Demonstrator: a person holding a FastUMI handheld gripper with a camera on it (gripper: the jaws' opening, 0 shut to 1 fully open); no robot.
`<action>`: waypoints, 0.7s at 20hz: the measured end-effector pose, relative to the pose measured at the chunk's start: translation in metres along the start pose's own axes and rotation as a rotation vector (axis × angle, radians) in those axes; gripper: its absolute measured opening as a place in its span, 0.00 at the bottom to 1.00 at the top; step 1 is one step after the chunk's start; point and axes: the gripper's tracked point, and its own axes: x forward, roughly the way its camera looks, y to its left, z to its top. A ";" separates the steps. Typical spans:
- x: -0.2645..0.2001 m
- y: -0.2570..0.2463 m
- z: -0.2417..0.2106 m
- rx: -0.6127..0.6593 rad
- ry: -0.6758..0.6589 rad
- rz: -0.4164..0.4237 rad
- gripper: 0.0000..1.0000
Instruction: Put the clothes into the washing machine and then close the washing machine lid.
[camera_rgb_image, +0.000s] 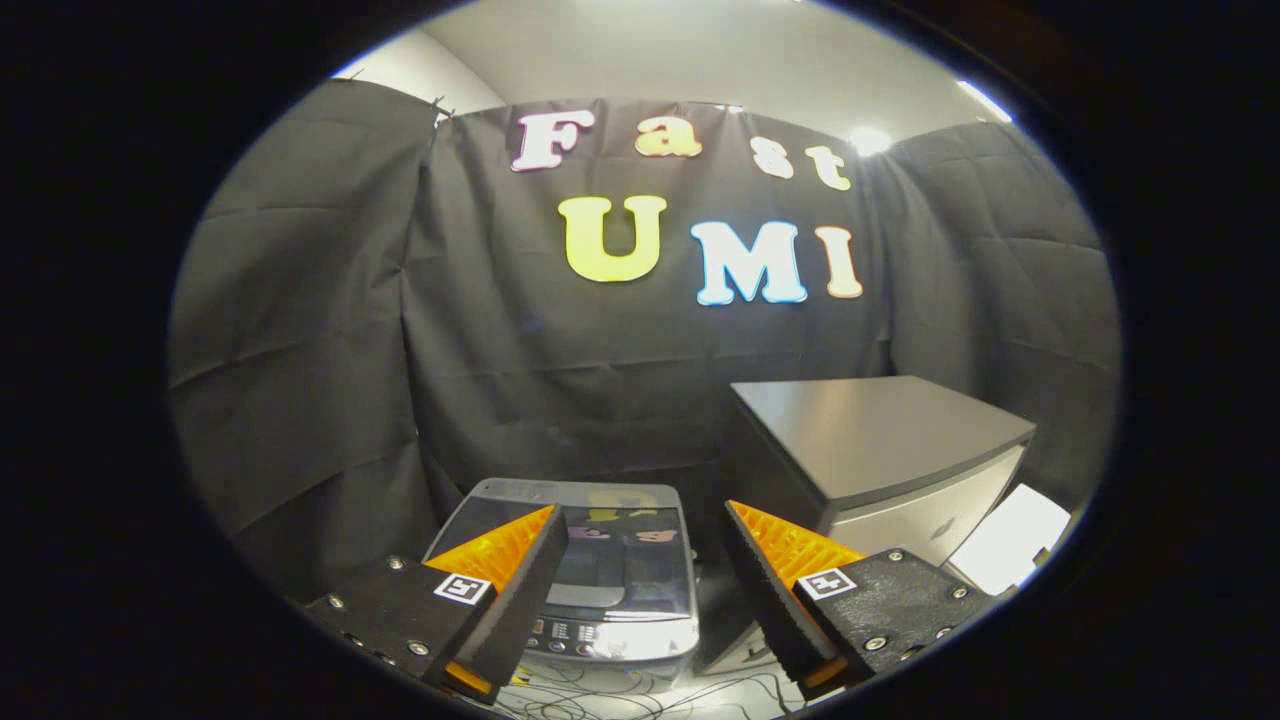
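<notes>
Hovering with ridged fingers apart, hand-held gripper (645, 520) faces boxy washing machine (600, 590), glossy lid (610, 560) closed.

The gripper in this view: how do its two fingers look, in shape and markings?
The gripper has two wedge-shaped fingers with ribbed inner faces. Each sits on a rough-textured block with silver screw heads and carries a small square black-and-white marker. The fingers stand apart, empty.

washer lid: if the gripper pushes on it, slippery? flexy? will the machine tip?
Washing machine lid looks glossy and reflective, so probably slick. It seems a rigid panel, unlikely to flex. The washing machine looks boxy and squat, so tipping seems unlikely. Gripper is open, holding nothing.
</notes>
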 end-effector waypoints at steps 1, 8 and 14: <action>-0.017 -0.012 0.004 -0.007 -0.020 0.009 0.96; -0.125 -0.093 -0.004 0.000 -0.095 0.085 0.96; -0.193 -0.147 -0.019 -0.037 -0.064 0.128 0.96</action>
